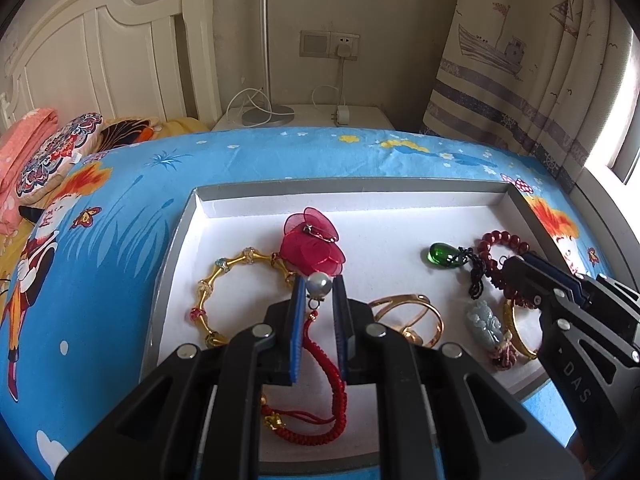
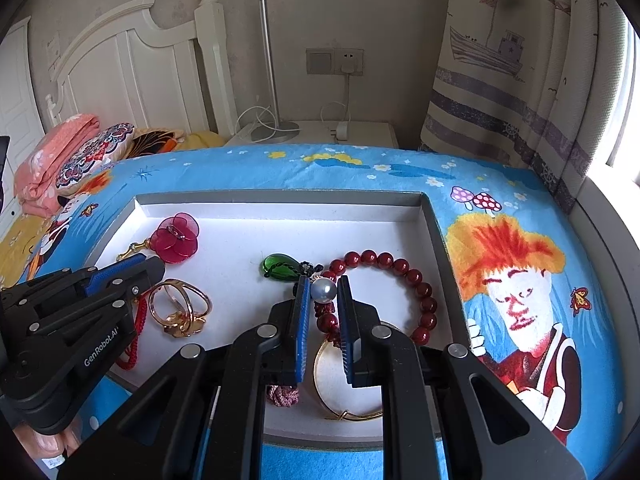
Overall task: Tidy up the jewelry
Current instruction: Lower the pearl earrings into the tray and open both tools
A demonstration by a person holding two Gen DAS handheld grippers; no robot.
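We held both grippers over the tray [image 1: 170,272], which lay on the bed [image 1: 120,208]. The left gripper [image 1: 319,280] hung above the tray's near-left part, its fingers [image 1: 298,320] almost closed and pinching a grey pearl [image 1: 319,286] at their tips. A small metal loop hung under that pearl; we could not tell whether it joined the red cord [image 1: 328,380] lying in the tray just below. The right gripper [image 2: 323,280] hung above the tray's near-right part, its fingers [image 2: 346,328] just as narrow and gripping a second pearl [image 2: 323,291].

Everything else lay on the tray's white lining. A beaded gold bangle [image 1: 224,292] sat toward the tray's left wall, touching a red flower [image 1: 312,248] nearer the tray's middle. A gold ring [image 1: 412,316] lay near the tray's front, between the two grippers. A green pendant [image 1: 440,256] lay right of the tray's middle, beside a red bead bracelet [image 2: 400,268] by the tray's right wall. A jade pendant [image 1: 486,324] and a plain bangle [image 2: 344,392] lay at the tray's near-right corner.
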